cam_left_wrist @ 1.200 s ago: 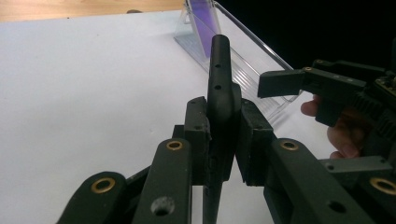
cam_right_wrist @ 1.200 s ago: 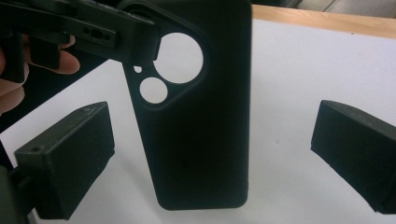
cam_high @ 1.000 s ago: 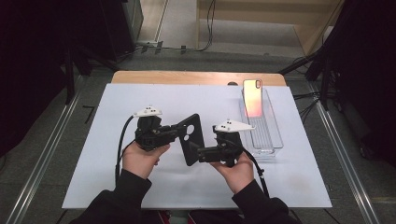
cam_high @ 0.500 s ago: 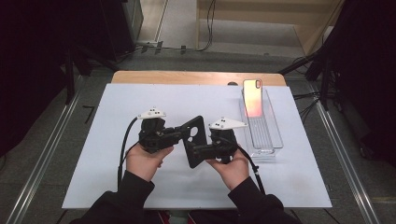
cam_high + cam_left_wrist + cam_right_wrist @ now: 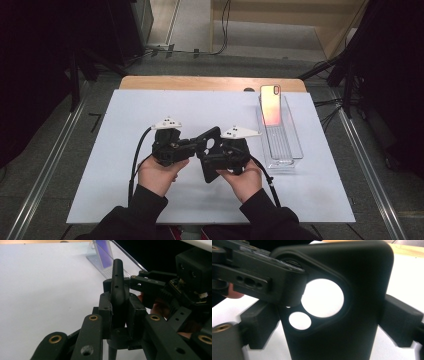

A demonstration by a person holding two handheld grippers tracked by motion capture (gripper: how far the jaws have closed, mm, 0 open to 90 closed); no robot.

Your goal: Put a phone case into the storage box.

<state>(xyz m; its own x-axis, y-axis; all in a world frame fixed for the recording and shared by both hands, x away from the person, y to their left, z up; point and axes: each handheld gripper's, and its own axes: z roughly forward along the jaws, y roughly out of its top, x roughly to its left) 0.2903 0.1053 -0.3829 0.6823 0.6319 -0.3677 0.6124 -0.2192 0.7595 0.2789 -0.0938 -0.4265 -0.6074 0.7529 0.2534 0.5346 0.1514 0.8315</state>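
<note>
Phone case (image 5: 210, 150), white table (image 5: 125, 115), seemingly dark room

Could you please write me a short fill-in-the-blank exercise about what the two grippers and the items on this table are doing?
1. Both grippers hold a black phone ____ between them.
2. The left gripper pinches its ____.
3. The phone leans in a clear ____.
4. The case has ____ round camera holes.

Missing words: case; edge; tray; two
</note>
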